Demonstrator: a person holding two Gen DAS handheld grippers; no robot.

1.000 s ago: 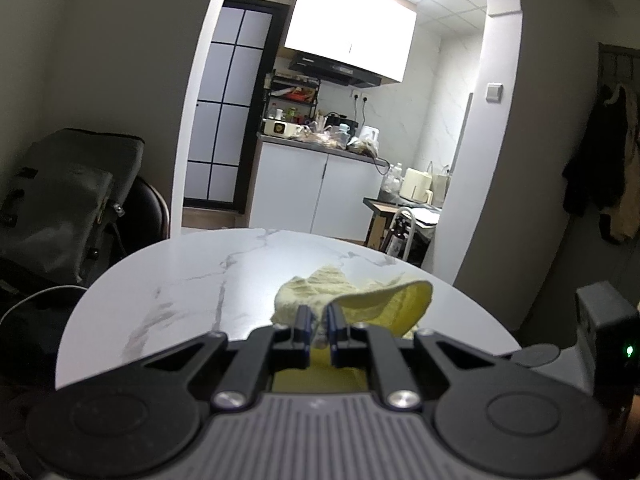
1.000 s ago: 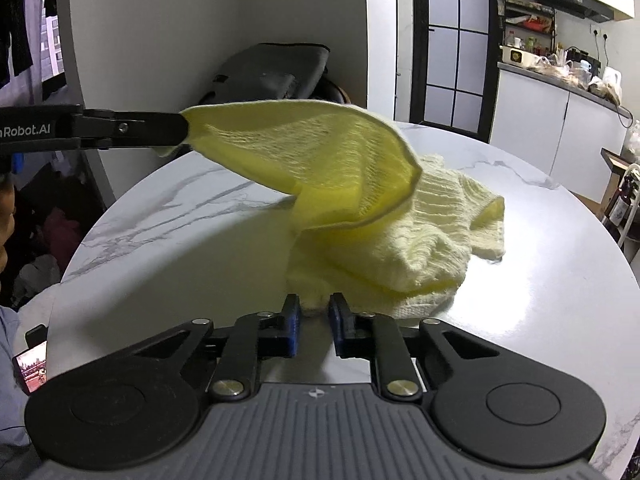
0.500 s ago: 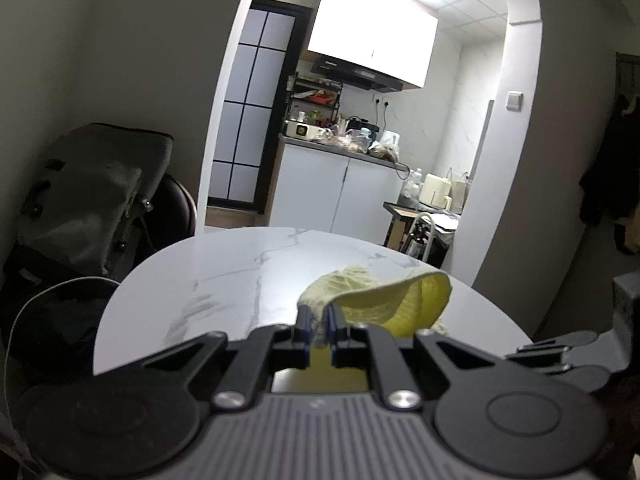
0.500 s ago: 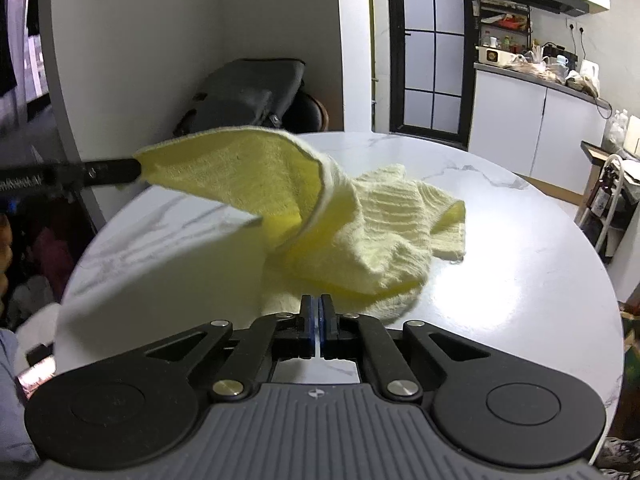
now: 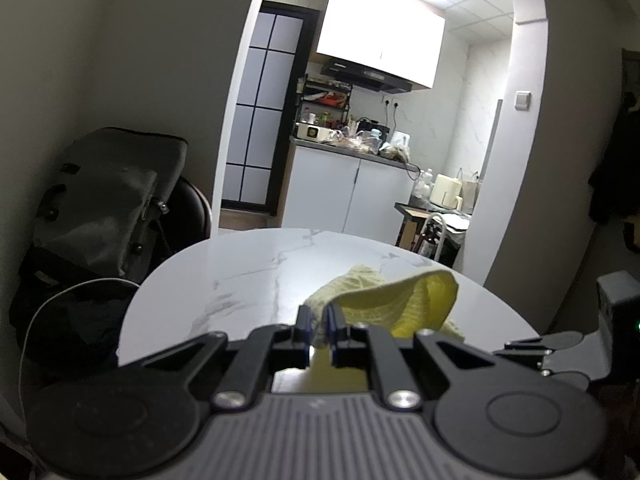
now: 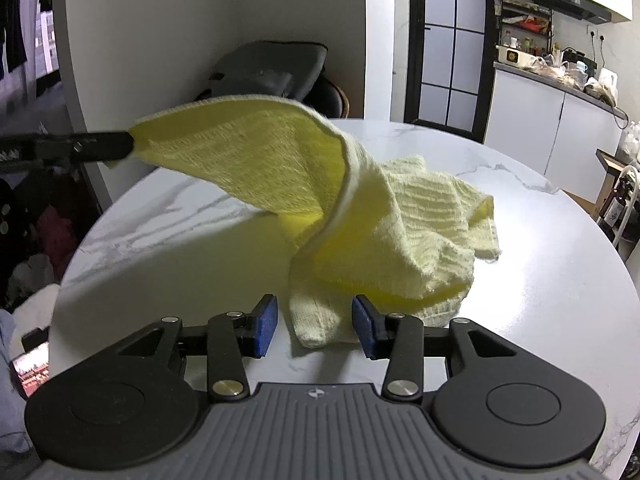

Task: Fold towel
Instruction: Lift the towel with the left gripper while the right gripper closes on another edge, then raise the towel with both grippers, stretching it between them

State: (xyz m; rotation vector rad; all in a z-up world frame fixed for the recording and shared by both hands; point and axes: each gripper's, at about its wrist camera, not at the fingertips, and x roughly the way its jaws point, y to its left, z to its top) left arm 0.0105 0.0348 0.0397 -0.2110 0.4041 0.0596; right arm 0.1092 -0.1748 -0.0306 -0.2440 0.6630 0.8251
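Observation:
A pale yellow towel [image 6: 384,216] lies bunched on a round white marble table [image 6: 160,232]. My left gripper [image 5: 318,322] is shut on one corner of the towel [image 5: 384,300] and holds it raised above the table; it shows in the right wrist view at the left [image 6: 100,146], stretching the cloth out. My right gripper [image 6: 315,326] is open, its blue-padded jaws on either side of the towel's near bottom edge, low over the table. In the left wrist view the right gripper [image 5: 532,354] shows at the right edge.
A dark bag on a chair [image 5: 108,200] stands beyond the table's far left side. A kitchen with white cabinets [image 5: 348,196] lies through the archway. Another chair with a bag [image 6: 272,72] sits behind the table. A phone [image 6: 32,364] is at lower left.
My right gripper closed and then opened wide around the towel's near edge. My left gripper pulled the held corner up and outward, drawing the cloth out.

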